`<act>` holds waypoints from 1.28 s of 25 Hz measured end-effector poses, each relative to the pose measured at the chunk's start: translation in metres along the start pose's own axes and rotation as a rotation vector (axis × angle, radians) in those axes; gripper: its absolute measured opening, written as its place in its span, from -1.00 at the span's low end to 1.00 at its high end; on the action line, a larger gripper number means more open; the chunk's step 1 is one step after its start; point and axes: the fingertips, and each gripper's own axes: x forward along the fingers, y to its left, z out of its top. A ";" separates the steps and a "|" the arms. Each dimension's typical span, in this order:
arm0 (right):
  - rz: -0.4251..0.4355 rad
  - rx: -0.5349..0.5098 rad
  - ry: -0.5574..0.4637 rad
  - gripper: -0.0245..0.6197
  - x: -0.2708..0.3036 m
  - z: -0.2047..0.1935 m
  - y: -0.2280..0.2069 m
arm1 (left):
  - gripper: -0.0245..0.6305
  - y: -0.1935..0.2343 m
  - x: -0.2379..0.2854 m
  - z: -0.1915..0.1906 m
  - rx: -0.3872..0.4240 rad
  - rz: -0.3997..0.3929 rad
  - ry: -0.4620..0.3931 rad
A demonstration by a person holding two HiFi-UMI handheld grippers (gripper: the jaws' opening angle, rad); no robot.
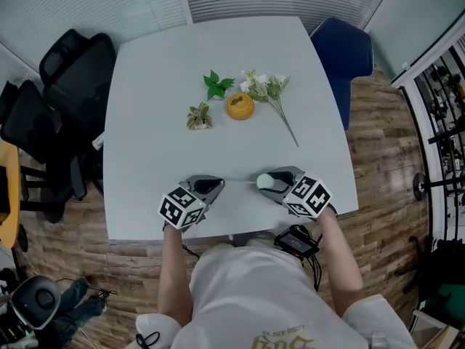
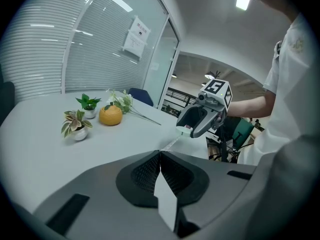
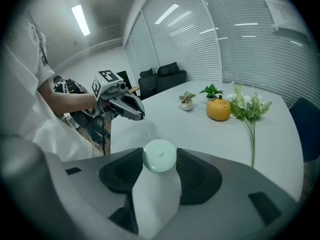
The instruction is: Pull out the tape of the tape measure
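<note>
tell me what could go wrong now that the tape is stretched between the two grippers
1. The left gripper has its jaws shut on just the end of the thin tape; it may slip out and snap back.
2. The right gripper holds the round tape measure only by its sides, so a harder pull might twist it or pop it free.

From the head we look steeply down on the desk. Low behind its jaws, each gripper view faces the other: left gripper, right gripper. All share the orange ornament.
</note>
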 end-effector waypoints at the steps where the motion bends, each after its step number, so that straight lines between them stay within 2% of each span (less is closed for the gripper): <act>1: -0.001 0.000 0.001 -0.22 0.000 0.000 0.000 | -0.90 0.000 -0.002 -0.001 -0.001 0.004 -0.001; 32: -0.021 0.007 0.033 -0.22 -0.012 -0.010 -0.002 | -0.90 0.009 -0.027 -0.014 -0.047 0.050 -0.026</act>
